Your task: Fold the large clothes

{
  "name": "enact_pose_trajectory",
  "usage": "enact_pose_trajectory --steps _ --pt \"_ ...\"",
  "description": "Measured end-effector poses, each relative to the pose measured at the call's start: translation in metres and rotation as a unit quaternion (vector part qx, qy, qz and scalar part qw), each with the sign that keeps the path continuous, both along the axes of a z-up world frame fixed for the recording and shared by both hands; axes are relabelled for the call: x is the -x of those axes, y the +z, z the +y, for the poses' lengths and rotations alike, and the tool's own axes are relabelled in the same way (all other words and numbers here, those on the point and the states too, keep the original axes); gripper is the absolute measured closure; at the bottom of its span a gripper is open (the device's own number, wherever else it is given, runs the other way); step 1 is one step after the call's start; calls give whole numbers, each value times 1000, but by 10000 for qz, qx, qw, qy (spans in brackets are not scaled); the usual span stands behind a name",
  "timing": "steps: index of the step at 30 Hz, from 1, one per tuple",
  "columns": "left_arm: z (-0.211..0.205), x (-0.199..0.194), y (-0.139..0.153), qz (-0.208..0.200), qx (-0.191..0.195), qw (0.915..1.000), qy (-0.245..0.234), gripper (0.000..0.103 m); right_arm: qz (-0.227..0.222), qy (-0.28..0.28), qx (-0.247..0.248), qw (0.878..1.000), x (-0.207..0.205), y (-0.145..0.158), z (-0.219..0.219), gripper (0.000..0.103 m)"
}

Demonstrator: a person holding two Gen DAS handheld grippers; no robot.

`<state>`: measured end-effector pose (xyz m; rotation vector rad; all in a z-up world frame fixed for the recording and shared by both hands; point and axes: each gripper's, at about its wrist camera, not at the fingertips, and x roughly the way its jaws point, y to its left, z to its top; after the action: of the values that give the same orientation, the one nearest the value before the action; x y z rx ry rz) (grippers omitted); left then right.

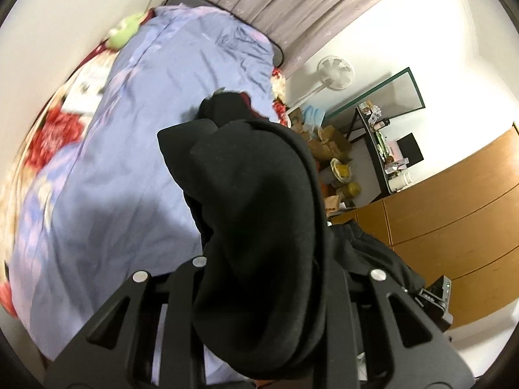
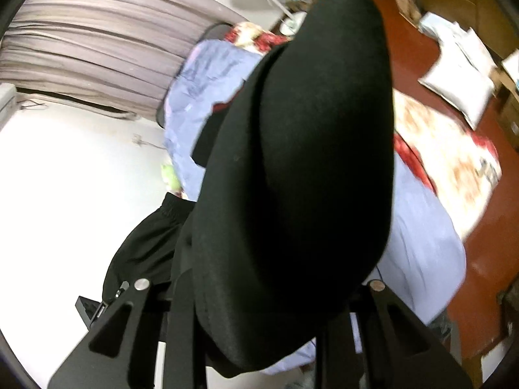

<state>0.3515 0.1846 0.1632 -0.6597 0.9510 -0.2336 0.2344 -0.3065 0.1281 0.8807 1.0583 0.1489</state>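
Black fabric fills both views right now — a dark garment (image 1: 256, 201) bunched up between each pair of jaws and lifted off the bed (image 1: 136, 149). Left gripper (image 1: 259, 291): the cloth bulges up from 6 o'clock through the centre, squeezed between the two fingers, jaws clenched on it, and a tail of it trails away toward 12 with a hint of dark red lining. Right gripper (image 2: 269, 308): same story, the garment (image 2: 308, 162) swells from the jaws at 6 o'clock nearly to the frame's top edge, and the jaws are clamped on the fabric.

What does each camera add? The left view alone gives the room at 3 o'clock: a white fan (image 1: 335, 73), a framed mirror (image 1: 382, 94) leaning on the wall, a dark shelf unit (image 1: 382, 155) loaded with jars and boxes, cardboard clutter at its foot, and a wooden cabinet (image 1: 454, 217) at 4 o'clock. It also shows a green soft toy (image 1: 125, 30) at 11 o'clock on the lilac sheet. The right view alone shows the red floor (image 2: 460, 74) at 2 o'clock with a white pillow (image 2: 457, 81) lying on it, and the flowered blanket (image 2: 444, 162) hanging off the bed at 3 o'clock. Both catch the grey curtain (image 2: 90, 42) and a second black piece with an elastic waistband (image 2: 168, 207) beside the jaws.
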Motion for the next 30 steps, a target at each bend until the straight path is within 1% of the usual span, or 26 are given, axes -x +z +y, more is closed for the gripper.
enact_pose_trajectory --steps 4,5,6,8,9,12,13,14,15,17,19,20,21,22,23,24,25,26,27,28,29,30 --pt "-28 -75 18 -94 -209 9997 -79 78 -222 289 29 9993 -77 12 -23 78" --pt "-33 -90 20 -113 -245 9996 -68 78 -277 395 63 9988 -102 13 -27 78" --pt "-39 -109 20 -136 -250 9996 -31 78 -319 469 96 9983 -117 14 -29 78" --pt "-48 -156 13 -181 -246 9995 77 78 -445 672 196 9966 -167 14 -38 78" --pt "-50 -172 9 -208 -240 9994 105 78 -516 759 246 9955 -191 16 -37 78" --pt "-57 -241 -10 -373 -195 9987 273 78 -818 992 348 9911 -269 14 -41 78" --pt "-59 -258 -12 -451 -234 9983 296 78 -925 1050 364 9895 -293 10 -42 78" --pt "-61 -274 -16 -546 -255 9976 327 78 -1023 1078 382 9882 -305 8 -43 78" --pt "-61 -294 -21 -681 -204 9967 380 78 -1240 1112 394 9852 -324 8 -45 78" --pt "-61 -318 -32 -912 -128 9948 442 77 -1527 1132 374 9811 -346 -7 -51 78" --pt "-61 -338 -53 -1011 -163 9938 443 77 -1704 1088 367 9787 -359 -37 -61 78" --pt "-61 -349 -72 -1007 -283 9936 424 76 -1715 1049 346 9790 -363 -61 -69 78" --pt "-61 -356 -87 -993 -325 9937 414 76 -1704 1024 367 9793 -366 -81 -74 78" --pt "-60 -367 -115 -949 -448 9938 365 76 -1656 1029 506 9795 -375 -113 -81 78" --pt "-61 -376 -142 -874 -601 9939 288 75 -1518 1085 704 9799 -385 -151 -86 78" --pt "-62 -384 -163 -783 -720 9941 221 75 -1161 1074 730 9847 -397 -195 -90 78" --pt "-64 -392 -199 -554 -849 9947 166 75 -871 1036 671 9885 -399 -228 -92 78" --pt "-64 -396 -228 -335 -861 9956 163 75 -569 998 522 9920 -397 -269 -95 76" --pt "-61 -397 -254 -177 -843 9960 240 73 -475 942 386 9937 -393 -293 -98 75" --pt "-53 -394 -282 -58 -655 9972 356 67 -506 781 97 9956 -384 -319 -104 71" --pt "-45 -390 -301 25 -407 9983 425 63 -592 663 -202 9958 -375 -334 -109 70" --pt "-39 -385 -319 137 -219 9987 433 62 -673 668 -344 9949 -367 -342 -110 70"
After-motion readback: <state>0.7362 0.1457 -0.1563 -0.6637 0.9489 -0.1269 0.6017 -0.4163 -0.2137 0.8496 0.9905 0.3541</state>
